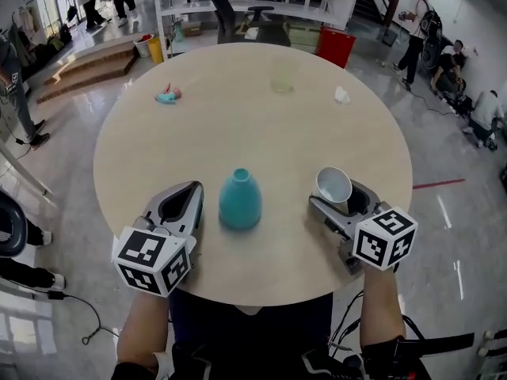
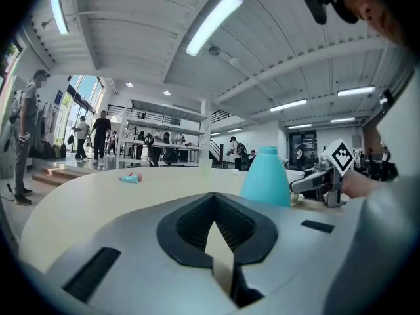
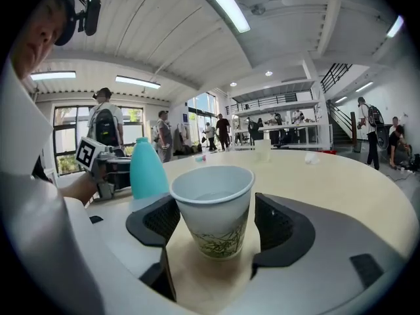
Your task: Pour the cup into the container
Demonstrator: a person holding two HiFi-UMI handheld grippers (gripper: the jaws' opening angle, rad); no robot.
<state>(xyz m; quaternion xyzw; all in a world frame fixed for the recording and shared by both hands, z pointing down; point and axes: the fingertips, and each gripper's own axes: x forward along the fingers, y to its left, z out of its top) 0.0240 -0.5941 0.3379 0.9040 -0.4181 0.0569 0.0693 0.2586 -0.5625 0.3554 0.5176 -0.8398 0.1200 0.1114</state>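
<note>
Pouring has not begun: the paper cup stands upright on the round tabletop, near its front edge, with the teal container upright a little to its left, apart from it. Right hand-held gripper: jaws spread wide on either side of the cup; in the right gripper view the cup sits squarely between the pads with a gap showing beside its lower wall on each side, so it is bracketed but not gripped. The cup's inside shows a faint level line, probably clear liquid; not certain. Left hand-held gripper: jaws pressed together at the tips, nothing between them, lying low just left of the container and not touching it. The container has a narrow open neck at the top, seen in the left gripper view. Done so far, by my reading: right jaws placed around the cup. Left to do: close on the cup, lift, carry it over the neck, tip, set it back. Risk noted: small mouth, wide rim, so spillage is likely unless the pour is slow. At the far side of the tabletop lie a small teal item and a white scrap.
</note>
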